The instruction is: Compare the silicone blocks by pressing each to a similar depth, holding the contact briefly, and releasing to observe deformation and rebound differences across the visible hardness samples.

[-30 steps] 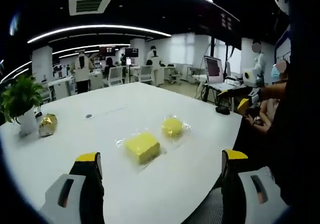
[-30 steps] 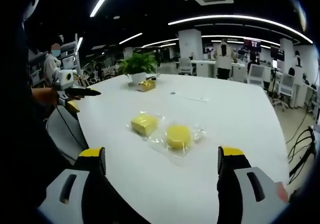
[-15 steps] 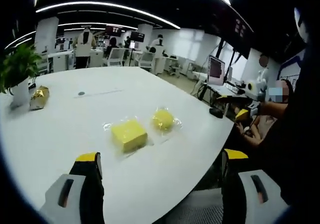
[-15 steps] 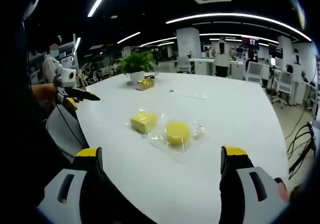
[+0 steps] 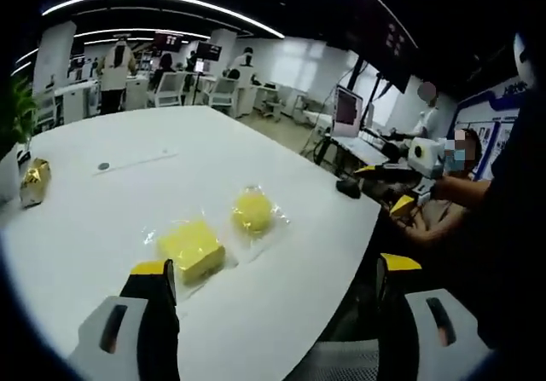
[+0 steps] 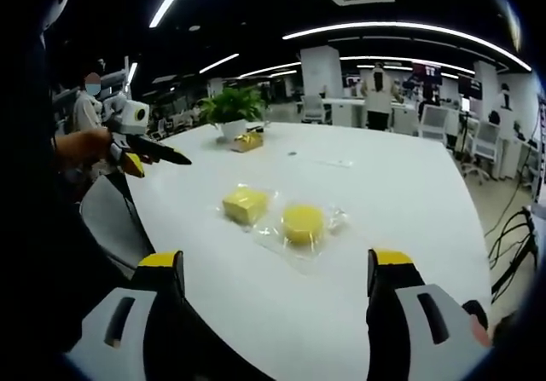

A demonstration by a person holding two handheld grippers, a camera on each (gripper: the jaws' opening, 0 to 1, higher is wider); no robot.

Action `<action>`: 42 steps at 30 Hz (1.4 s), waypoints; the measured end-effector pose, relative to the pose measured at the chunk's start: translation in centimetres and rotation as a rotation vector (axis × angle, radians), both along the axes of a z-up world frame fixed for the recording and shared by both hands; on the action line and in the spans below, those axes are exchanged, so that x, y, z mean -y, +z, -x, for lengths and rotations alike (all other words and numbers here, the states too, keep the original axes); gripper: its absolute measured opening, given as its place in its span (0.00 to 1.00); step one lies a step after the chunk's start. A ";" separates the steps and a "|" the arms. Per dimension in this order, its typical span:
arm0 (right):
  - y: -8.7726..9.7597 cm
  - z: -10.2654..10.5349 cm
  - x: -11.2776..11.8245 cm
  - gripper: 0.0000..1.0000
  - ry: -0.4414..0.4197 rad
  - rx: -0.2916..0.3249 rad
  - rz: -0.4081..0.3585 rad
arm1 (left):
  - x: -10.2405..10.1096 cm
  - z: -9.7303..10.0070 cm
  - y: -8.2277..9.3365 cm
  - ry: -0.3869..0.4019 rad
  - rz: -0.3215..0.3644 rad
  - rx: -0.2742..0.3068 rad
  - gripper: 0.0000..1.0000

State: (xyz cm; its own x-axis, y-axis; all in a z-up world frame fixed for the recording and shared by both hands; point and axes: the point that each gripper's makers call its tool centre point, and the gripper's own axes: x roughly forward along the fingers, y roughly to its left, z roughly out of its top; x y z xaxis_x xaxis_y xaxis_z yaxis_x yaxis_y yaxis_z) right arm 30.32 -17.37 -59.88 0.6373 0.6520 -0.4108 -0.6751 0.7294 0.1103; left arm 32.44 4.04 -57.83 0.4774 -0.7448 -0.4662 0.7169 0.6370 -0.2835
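Two bagged yellow samples, square block (image 6: pixel 245 204) beside round block (image 6: pixel 302 222), near the surface (image 6: pixel 401 202) edge for pressing; left hand-held gripper (image 5: pixel 271 280) and right hand-held gripper (image 6: pixel 275 272) wide, empty.

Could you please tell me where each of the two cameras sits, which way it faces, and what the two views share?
Left gripper view: rides the left gripper, facing across the white table toward the square yellow block and round yellow block; the right gripper shows at right.
Right gripper view: rides the right gripper, facing both blocks; the left gripper enters from left.
Shared: table, both wrapped blocks, potted plant.
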 end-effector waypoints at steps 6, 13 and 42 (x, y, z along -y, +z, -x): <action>-0.2 0.1 0.6 0.82 -0.021 -0.008 0.001 | 1.8 -2.4 1.4 -0.025 0.071 -0.009 0.90; -0.1 0.5 0.9 0.78 -0.029 0.003 0.003 | 4.0 -5.9 2.7 0.053 0.328 -0.229 0.74; -0.5 2.2 5.9 0.77 -0.183 -0.026 -0.002 | 8.9 -16.5 -9.1 0.396 0.362 -0.708 0.67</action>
